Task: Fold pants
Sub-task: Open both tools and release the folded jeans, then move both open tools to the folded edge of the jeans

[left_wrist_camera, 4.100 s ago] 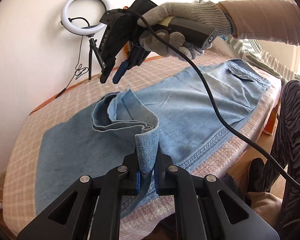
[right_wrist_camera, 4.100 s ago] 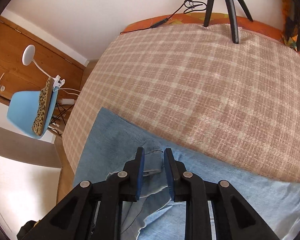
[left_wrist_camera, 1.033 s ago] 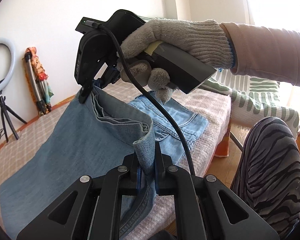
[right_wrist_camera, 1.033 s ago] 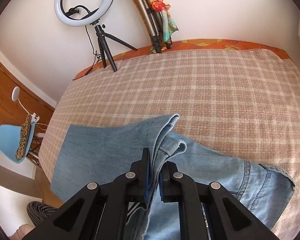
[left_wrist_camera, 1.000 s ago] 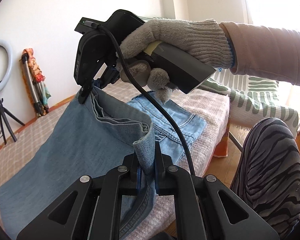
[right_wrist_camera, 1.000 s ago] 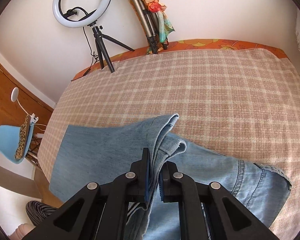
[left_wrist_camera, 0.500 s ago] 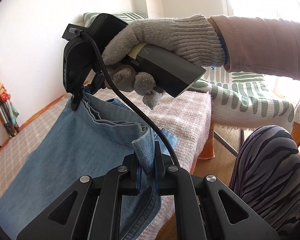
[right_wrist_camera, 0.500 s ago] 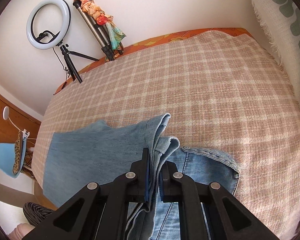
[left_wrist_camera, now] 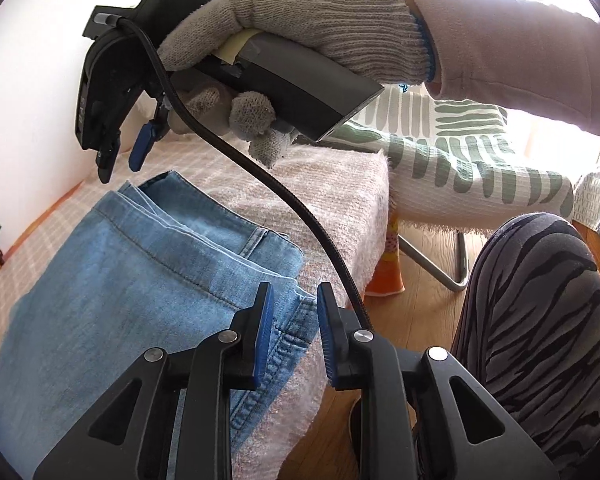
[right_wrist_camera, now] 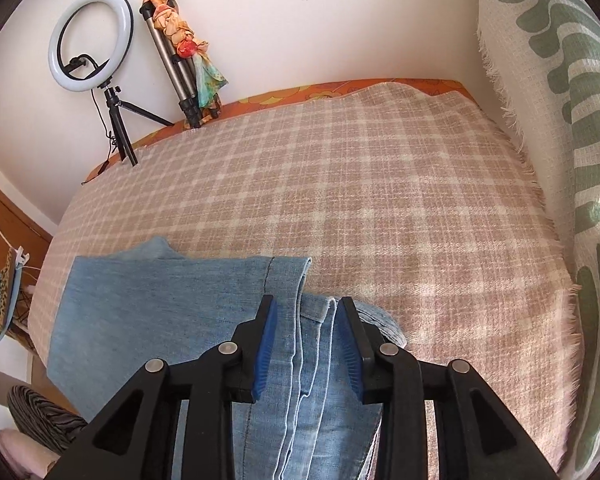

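Both the left gripper (left_wrist_camera: 292,312) and right gripper (right_wrist_camera: 306,326), jaws just parted and empty, hover over the folded pants (left_wrist_camera: 140,264), whose hem edge runs between them across the plaid blanket (right_wrist_camera: 360,184).

In the right wrist view the checked blanket (right_wrist_camera: 360,184) lies bare across the middle and right of the frame, open room beyond the folded pants (right_wrist_camera: 172,304) at lower left. Along the top left edge a ring light (right_wrist_camera: 90,42) and a folded tripod (right_wrist_camera: 182,64) stand against the wall, and a green-patterned cushion (right_wrist_camera: 572,120) walls off the right edge. In the left wrist view the right gripper (left_wrist_camera: 122,160), its cable (left_wrist_camera: 284,208) and the gloved hand (left_wrist_camera: 300,32) hang over the pants' upper end, crowding the upper centre
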Demonstrator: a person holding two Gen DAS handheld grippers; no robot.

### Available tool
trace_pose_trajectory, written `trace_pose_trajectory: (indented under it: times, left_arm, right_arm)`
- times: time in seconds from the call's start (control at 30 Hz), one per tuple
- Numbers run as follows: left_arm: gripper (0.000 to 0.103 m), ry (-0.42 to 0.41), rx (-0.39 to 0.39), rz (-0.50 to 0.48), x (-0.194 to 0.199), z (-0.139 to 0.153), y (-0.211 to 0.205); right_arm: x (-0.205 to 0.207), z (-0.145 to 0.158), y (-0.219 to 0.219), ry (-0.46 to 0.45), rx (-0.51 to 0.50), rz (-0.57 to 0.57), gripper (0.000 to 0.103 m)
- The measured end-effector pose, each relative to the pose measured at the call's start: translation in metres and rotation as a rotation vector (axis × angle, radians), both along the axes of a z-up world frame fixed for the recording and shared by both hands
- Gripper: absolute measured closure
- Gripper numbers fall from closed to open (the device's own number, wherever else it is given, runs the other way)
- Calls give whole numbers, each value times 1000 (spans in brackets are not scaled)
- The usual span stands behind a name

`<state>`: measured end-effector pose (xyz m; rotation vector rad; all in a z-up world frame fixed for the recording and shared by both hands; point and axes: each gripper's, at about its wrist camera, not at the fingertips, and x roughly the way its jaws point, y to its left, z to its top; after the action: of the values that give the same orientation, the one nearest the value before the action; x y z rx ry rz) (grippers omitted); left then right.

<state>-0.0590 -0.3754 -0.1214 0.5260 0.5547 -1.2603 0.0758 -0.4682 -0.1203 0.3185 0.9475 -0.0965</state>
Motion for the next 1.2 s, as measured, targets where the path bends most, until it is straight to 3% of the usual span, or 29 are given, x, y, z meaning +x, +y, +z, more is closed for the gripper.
trace_pose_trajectory:
  times: [0.17, 0.33, 0.57, 0.73, 0.83, 1.07, 1.2]
  left_arm:
    - [79, 48, -17, 71, 9, 12, 41]
    - [74, 62, -47, 223, 25, 32, 103]
    - [72, 74, -63, 566, 70, 51, 217]
    - [72, 92, -46, 823, 110, 38, 292]
    - [72, 115, -9, 923, 128, 25, 319]
    - [70, 159, 113, 984, 150, -11, 339]
    - [69, 164, 127, 981, 148, -17, 342]
  right_arm:
    - [-2, 3, 13, -82, 56, 18, 69]
    - [12, -6, 52, -100, 50, 95, 67]
    - [15, -29, 105, -75, -43, 171, 67]
    - [18, -45, 113, -38, -81, 157, 67]
    - [20, -52, 111, -25, -74, 137, 66]
    - [25, -61, 113, 11, -117, 132, 66]
    - [28, -62, 119, 25, -172, 150, 66]
